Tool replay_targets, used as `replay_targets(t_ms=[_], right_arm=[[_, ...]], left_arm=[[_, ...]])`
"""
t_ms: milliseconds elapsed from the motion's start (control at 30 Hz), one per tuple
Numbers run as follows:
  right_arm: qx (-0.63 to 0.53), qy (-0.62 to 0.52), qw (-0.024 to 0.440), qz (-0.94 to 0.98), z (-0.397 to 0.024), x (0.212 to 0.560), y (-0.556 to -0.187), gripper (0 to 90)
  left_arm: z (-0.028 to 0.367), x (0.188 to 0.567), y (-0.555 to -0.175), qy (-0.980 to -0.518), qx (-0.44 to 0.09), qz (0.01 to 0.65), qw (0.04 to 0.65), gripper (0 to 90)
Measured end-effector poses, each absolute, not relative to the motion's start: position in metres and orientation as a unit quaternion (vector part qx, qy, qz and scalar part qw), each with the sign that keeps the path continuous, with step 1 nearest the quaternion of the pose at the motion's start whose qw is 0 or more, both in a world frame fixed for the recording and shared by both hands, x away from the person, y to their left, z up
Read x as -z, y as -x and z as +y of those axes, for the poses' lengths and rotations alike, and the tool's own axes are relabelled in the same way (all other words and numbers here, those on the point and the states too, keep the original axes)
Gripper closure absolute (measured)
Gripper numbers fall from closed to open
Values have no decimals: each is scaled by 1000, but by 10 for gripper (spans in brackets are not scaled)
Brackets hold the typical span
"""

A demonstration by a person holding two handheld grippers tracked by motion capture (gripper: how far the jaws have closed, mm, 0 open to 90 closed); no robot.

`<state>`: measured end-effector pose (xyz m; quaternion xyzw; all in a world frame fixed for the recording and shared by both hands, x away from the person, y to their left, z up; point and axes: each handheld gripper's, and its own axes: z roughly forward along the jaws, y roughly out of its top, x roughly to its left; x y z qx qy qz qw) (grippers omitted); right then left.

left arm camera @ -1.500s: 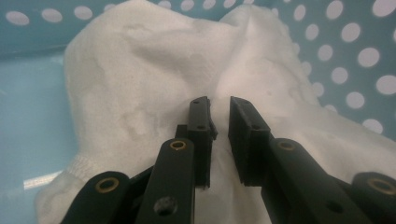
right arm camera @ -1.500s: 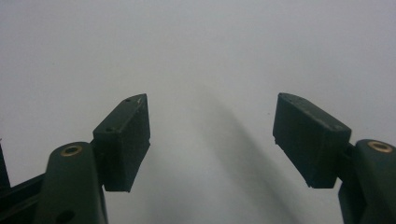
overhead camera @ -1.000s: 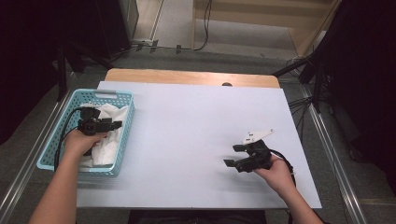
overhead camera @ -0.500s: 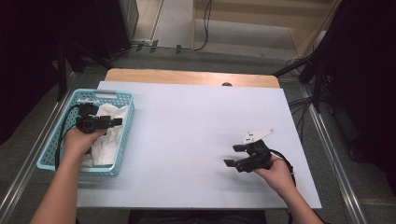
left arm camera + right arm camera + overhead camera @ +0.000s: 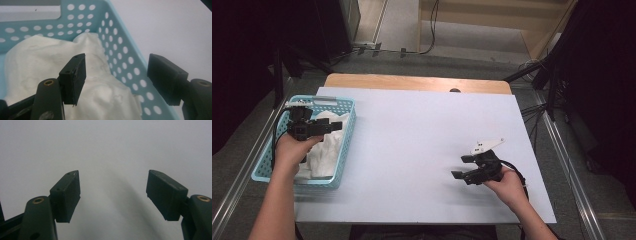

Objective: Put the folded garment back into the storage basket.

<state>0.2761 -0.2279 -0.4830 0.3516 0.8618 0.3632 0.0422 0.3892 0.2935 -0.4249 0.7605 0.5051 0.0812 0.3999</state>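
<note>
A light blue perforated basket (image 5: 328,101) stands at the table's left edge, and a crumpled white cloth (image 5: 324,150) lies in it. My left gripper (image 5: 336,126) hovers above the basket, its tips toward the basket's right wall. Its jaws have just been opening and nothing is pinched between them. Seen from the left gripper (image 5: 116,75), the cloth (image 5: 37,57) lies below the spread pads, beside the basket wall (image 5: 125,55). My right gripper (image 5: 462,167) is open at the right front of the table. In its own view the right gripper (image 5: 113,192) has bare white tabletop (image 5: 112,145) between the jaws.
The white table top (image 5: 422,135) stretches between the two hands, with a wooden strip (image 5: 412,82) along its far edge. Dark stands and cables are on the floor at the back and right. A cable trails from each gripper.
My left gripper has risen a little over the basket and its jaws stand wider apart. The right hand and gripper have stayed where they were.
</note>
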Motion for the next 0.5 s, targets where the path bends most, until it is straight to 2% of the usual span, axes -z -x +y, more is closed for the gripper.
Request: replay_targets(t_ms=[500], right_arm=[[-371, -351, 35, 859, -231, 482, -277, 259]], left_arm=[[264, 407, -375, -781, -61, 466, 411, 306]])
